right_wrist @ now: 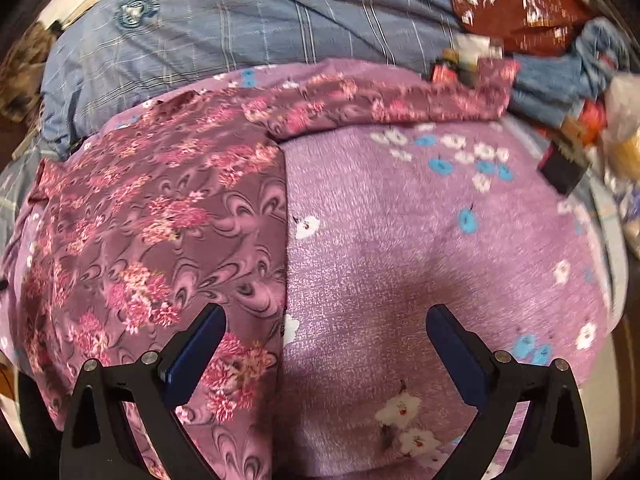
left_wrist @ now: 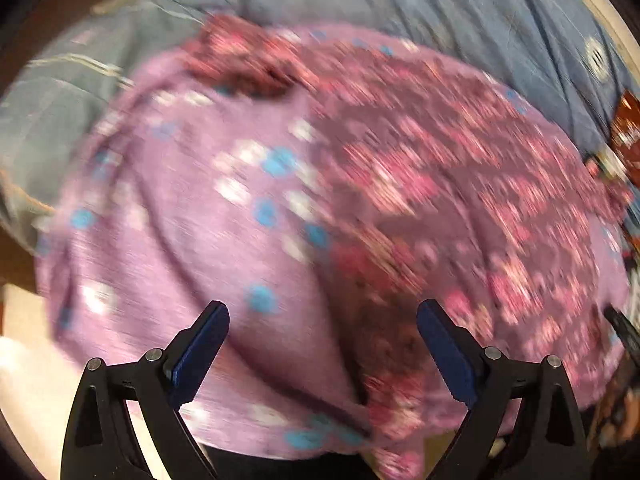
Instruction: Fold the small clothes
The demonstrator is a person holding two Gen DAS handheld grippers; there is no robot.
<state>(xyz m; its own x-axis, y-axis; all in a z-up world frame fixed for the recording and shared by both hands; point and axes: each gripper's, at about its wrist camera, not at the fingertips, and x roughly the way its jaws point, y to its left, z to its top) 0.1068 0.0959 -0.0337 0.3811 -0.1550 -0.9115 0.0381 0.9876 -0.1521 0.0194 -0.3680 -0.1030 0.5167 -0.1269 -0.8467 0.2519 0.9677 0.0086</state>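
A small garment lies spread below both grippers. It has a pale purple part (right_wrist: pixel 420 240) with white and blue flowers and a darker mauve part (right_wrist: pixel 160 220) with pink blossoms. In the right wrist view a straight seam or fold edge runs between the two parts. My right gripper (right_wrist: pixel 326 316) hangs open just above the cloth, straddling that edge, with nothing between its fingers. The left wrist view is blurred; there the pale part (left_wrist: pixel 192 240) is on the left and the dark part (left_wrist: pixel 460 200) on the right. My left gripper (left_wrist: pixel 322 312) is open over it, holding nothing.
A blue checked bedsheet (right_wrist: pixel 240 32) lies under and behind the garment. At the right in the right wrist view sit a red-brown patterned cloth (right_wrist: pixel 520 0), a crumpled blue cloth (right_wrist: pixel 568 76) and several small packets (right_wrist: pixel 568 164). The bed's pale edge (left_wrist: pixel 24 380) shows at lower left.
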